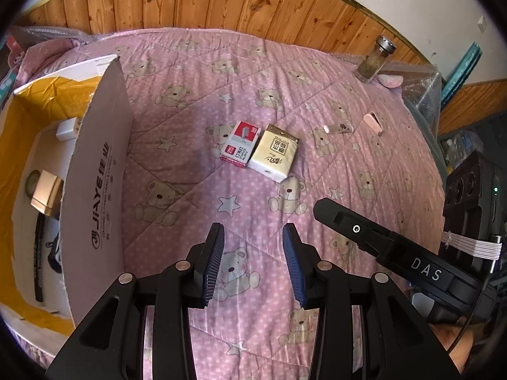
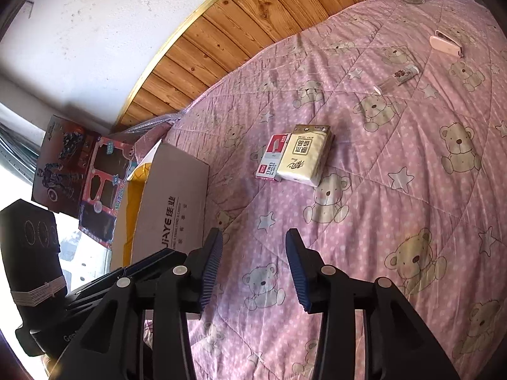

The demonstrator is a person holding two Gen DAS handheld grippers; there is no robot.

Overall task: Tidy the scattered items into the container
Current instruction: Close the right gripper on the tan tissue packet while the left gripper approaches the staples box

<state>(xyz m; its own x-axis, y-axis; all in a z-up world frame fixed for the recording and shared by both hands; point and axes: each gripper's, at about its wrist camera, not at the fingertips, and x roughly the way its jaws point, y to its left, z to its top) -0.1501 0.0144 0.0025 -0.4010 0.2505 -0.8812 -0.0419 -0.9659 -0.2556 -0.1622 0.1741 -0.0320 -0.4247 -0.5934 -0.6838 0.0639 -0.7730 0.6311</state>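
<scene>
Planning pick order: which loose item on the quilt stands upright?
The glass jar with the metal lid, at the far edge; the staple box and tissue pack lie flat.

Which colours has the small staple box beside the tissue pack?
Red, grey and white, clearest in the left wrist view: staple box.

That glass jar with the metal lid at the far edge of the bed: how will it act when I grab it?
The glass jar stands upright on soft quilt, so it may tip at a nudge. Its round, smooth wall could slip or roll once down. It looks partly filled, so likely heavier than the tissue pack. Both tools are open.
</scene>
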